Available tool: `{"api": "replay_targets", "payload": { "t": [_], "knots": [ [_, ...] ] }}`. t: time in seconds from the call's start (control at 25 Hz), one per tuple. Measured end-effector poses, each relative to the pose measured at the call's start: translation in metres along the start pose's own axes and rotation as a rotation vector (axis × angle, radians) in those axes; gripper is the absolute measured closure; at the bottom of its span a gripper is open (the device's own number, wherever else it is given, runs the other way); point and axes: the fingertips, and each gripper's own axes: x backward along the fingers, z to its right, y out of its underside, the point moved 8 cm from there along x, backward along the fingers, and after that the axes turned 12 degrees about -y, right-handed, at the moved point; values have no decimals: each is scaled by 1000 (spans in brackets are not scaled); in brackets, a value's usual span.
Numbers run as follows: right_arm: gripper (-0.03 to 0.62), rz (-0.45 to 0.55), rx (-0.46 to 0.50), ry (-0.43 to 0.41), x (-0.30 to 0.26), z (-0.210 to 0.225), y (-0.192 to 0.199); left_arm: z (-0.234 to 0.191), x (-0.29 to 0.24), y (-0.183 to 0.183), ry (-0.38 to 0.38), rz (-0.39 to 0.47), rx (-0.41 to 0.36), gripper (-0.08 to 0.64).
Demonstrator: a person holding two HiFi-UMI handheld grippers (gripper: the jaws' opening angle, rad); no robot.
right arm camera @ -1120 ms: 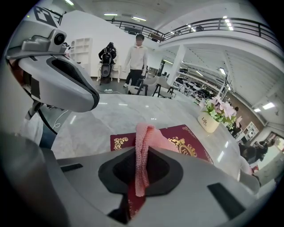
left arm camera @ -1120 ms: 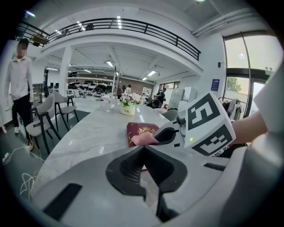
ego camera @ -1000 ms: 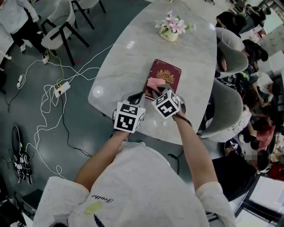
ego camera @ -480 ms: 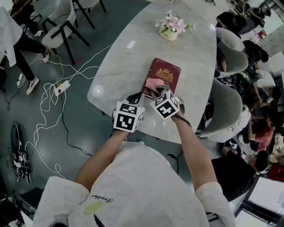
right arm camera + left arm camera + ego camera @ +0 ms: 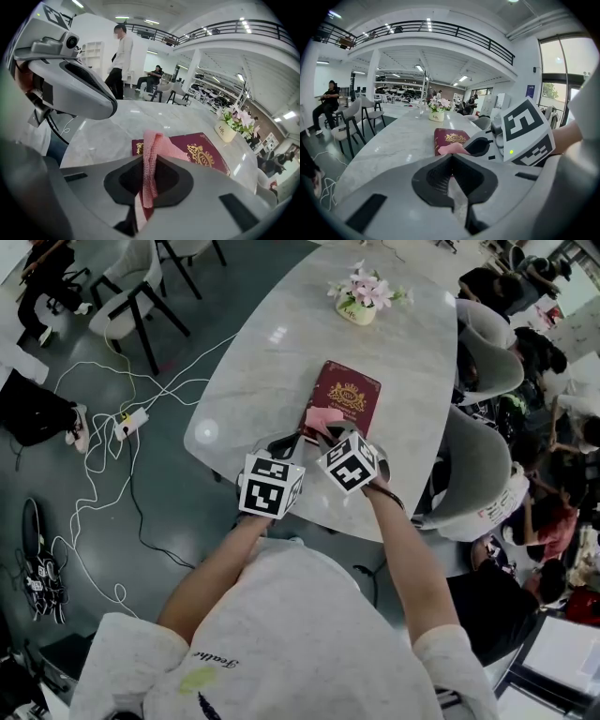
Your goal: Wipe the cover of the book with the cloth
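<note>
One maroon book (image 5: 349, 395) lies flat on the marble worktop (image 5: 272, 362). A pink cloth (image 5: 151, 145) sits over its near edge (clamped in the right hand-held gripper (image 5: 146, 161)). The left hand-held gripper (image 5: 451, 157) hovers alongside, jaws together, holding nothing. A flower pot (image 5: 359, 306) stands beyond.

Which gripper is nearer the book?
Right. The right gripper holds the cloth over the near edge of the book; the left gripper sits shut, just short of it.
</note>
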Motion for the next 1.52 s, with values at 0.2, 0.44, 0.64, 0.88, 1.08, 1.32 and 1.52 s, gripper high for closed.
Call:
{"api": "replay_targets", "payload": {
  "t": [0.2, 0.44, 0.64, 0.88, 1.08, 1.32, 1.52],
  "knots": [
    [572, 0, 9, -13, 3, -5, 2, 3, 3, 1, 1, 3, -1, 554],
    [571, 4, 20, -27, 4, -12, 3, 5, 6, 3, 0, 8, -1, 554],
    [571, 5, 28, -39, 5, -16, 6, 4, 6, 3, -2, 8, 0, 554],
    [572, -7, 54, -62, 9, -19, 6, 4, 5, 1, -2, 12, -2, 554],
    [571, -5, 61, -70, 16, -19, 5, 2, 3, -1, 2, 14, -4, 554],
    [571, 9, 68, -39, 32, -10, 0, 1, -2, -5, 10, 15, -2, 554],
    [571, 24, 91, -11, 44, 0, -13, 1, -9, -10, 24, 14, -5, 553]
  ]
}}
